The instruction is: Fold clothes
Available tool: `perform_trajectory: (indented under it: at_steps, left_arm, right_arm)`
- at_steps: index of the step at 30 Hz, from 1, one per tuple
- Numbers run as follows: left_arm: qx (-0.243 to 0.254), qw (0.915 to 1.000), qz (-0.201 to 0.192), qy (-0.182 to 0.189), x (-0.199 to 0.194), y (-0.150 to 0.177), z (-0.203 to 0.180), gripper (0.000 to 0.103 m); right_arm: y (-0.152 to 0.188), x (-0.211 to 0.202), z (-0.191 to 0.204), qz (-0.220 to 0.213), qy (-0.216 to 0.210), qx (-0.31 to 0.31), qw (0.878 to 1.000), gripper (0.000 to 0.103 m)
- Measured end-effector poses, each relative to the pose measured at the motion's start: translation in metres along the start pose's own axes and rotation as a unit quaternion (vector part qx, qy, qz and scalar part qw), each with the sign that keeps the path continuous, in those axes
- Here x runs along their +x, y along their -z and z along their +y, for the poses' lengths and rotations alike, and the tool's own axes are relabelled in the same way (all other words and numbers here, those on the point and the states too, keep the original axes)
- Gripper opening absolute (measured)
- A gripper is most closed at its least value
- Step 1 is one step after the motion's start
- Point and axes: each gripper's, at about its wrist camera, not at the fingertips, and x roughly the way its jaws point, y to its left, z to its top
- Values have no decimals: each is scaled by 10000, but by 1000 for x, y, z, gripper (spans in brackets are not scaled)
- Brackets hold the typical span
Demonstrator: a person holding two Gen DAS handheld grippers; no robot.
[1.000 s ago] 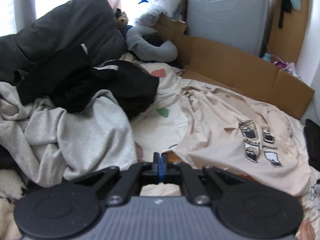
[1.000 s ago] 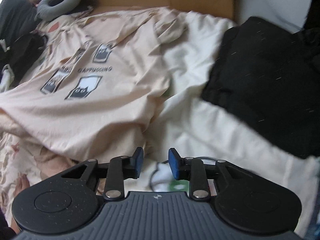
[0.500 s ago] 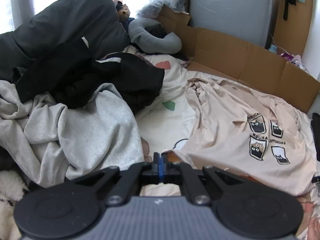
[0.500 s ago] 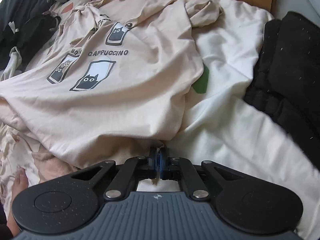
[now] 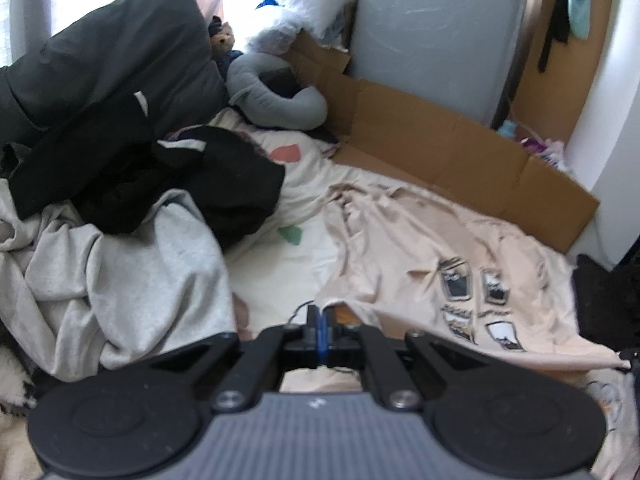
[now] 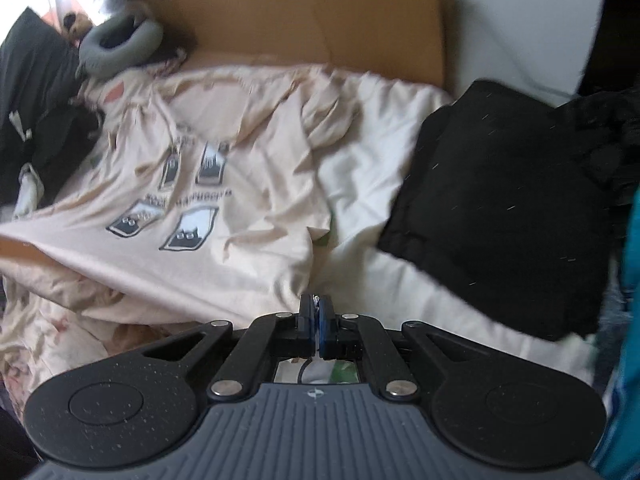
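Note:
A beige T-shirt with cat-cup prints lies face up on the cream bedsheet; it also shows in the right wrist view. My left gripper is shut on the shirt's bottom hem at one corner. My right gripper is shut on the hem at the other corner. The hem is lifted and stretched taut between them, above the bed.
A pile of grey and black clothes lies to the left. A folded black garment lies to the right. Cardboard lines the far side. A grey neck pillow and dark pillow sit at the back.
My right gripper closed on the shirt's hem. Both grippers then lifted the hem and pulled it back, so the shirt stretches out flatter.

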Motion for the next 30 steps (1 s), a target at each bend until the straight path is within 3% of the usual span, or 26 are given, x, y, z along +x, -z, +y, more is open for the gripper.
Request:
perform_trajectory:
  at_steps: [4,9,21,27,30]
  left_arm:
    - [36,9999,54,105,-10,-2,-4,0]
    - [-43,9994,343,-9,-5,20,1,0]
    - [-188,9880,1489,-366,76,118,30,0]
    - [-171,9845,1668,-522,94,137,40,0]
    - [-238,9866,1544,-468,86,128,41,0]
  right_arm:
    - [-3,-29,-4,-102,56,148,9998,0]
    - [12,-40,-5,38,99,228,9997,0]
    - [70,24,-12,744,195,499,9958,0]
    - [65,32,-13,767,227,499,9955,0]
    - [54,29,-13,687,195,501,9962,0]
